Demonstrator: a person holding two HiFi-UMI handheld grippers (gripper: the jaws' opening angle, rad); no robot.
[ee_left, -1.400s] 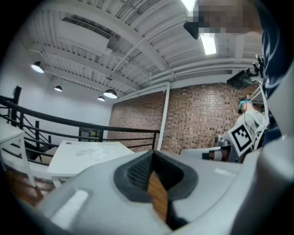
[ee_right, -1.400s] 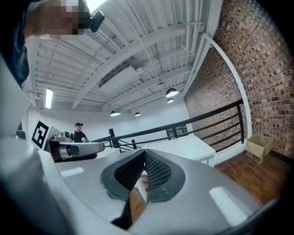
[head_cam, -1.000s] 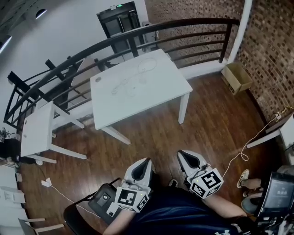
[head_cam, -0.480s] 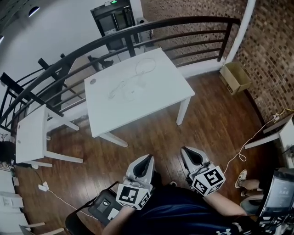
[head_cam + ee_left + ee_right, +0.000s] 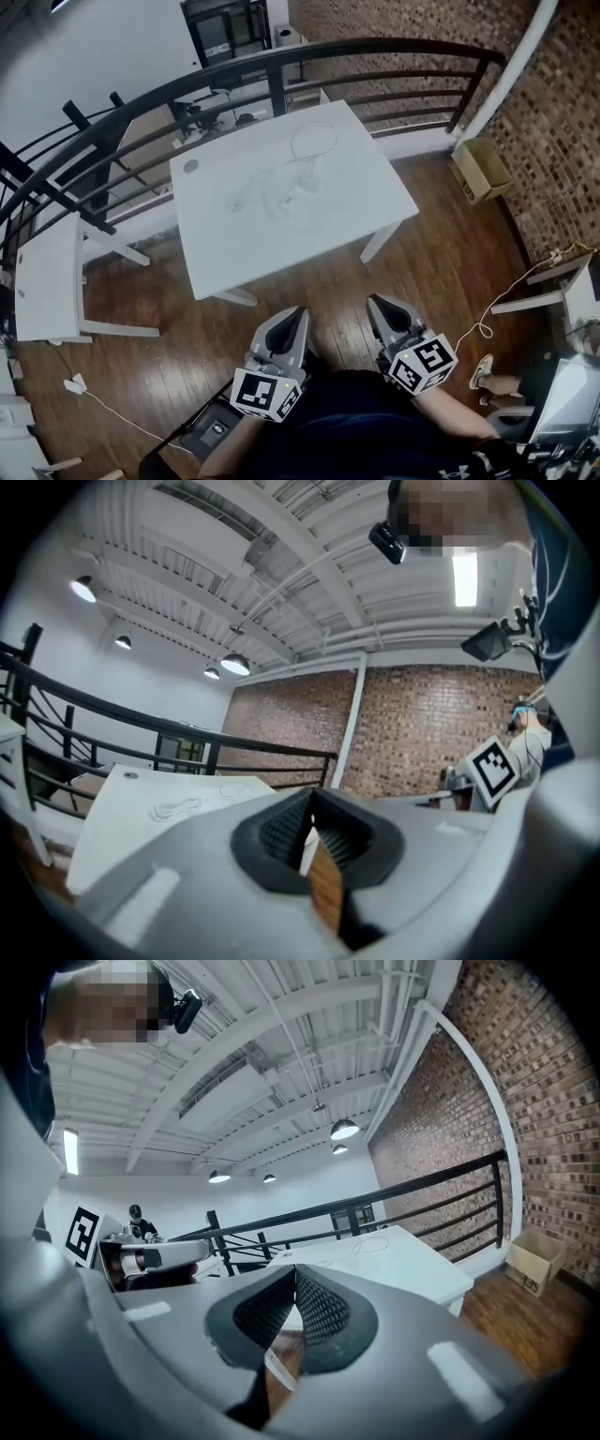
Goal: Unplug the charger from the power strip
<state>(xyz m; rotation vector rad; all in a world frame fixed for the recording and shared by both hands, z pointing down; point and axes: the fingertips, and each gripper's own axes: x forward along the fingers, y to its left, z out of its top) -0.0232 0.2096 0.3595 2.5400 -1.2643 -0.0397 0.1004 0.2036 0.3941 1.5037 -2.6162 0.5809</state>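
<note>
- Left gripper (image 5: 296,317), right gripper (image 5: 377,304): jaws pressed together, empty, side by side above wooden floor (image 5: 323,277).
- White table (image 5: 244,234): just ahead, floor open along its near edge and both ends.
- Charger cable (image 5: 281,183): tangled mid-table, loop toward the far edge.
- Black railing (image 5: 281,67): directly behind the table.
- Brick wall (image 5: 562,122): at right.

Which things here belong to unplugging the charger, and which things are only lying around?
For the job: white cable tangle (charger and strip too small to separate), white table, left gripper, right gripper, both shut and empty.
Just lying about: cardboard box, small side table, plug on the floor, railing.
</note>
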